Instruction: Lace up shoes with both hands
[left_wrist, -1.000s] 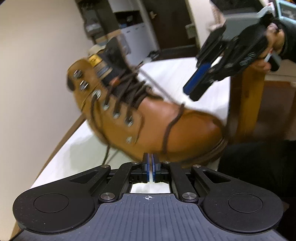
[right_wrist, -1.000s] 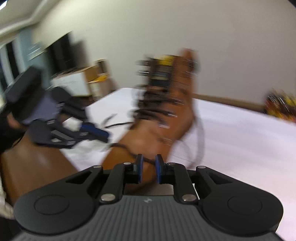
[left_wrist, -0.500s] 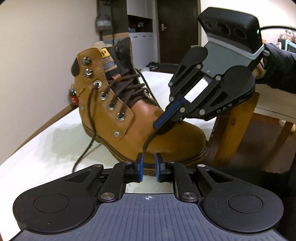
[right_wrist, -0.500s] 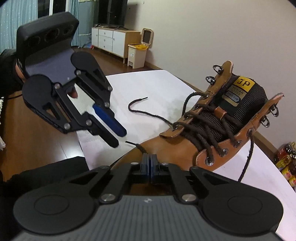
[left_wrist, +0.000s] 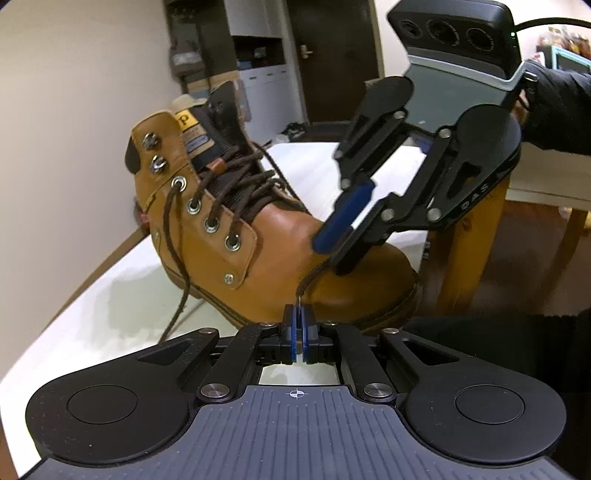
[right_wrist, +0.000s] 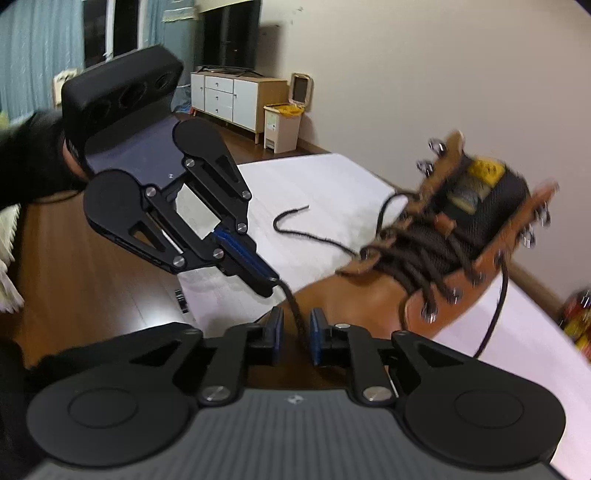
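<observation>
A tan leather boot (left_wrist: 280, 258) (right_wrist: 369, 299) stands on the white table (left_wrist: 92, 314), partly laced with a dark brown lace. One lace end (left_wrist: 314, 275) (right_wrist: 295, 314) rises from the toe. My left gripper (left_wrist: 298, 314) (right_wrist: 267, 284) is closing and its pads pinch the tip of that end. My right gripper (right_wrist: 296, 321) (left_wrist: 330, 256) is opening just above the toe; the same lace runs between its blue pads (right_wrist: 317, 336) without being pressed. The other lace end (right_wrist: 291, 218) lies loose on the table.
A wooden table leg (left_wrist: 465, 240) stands just past the toe, over a wooden floor (right_wrist: 92, 266). A person's dark sleeve (left_wrist: 554, 110) reaches in behind the right gripper. A cabinet and bin (right_wrist: 282, 125) stand far back. Bottles (right_wrist: 576, 314) sit by the wall.
The lace end has passed from hand to hand: the right gripper, shut on it half a second ago, has opened, and the left gripper, then open, has shut on its tip.
</observation>
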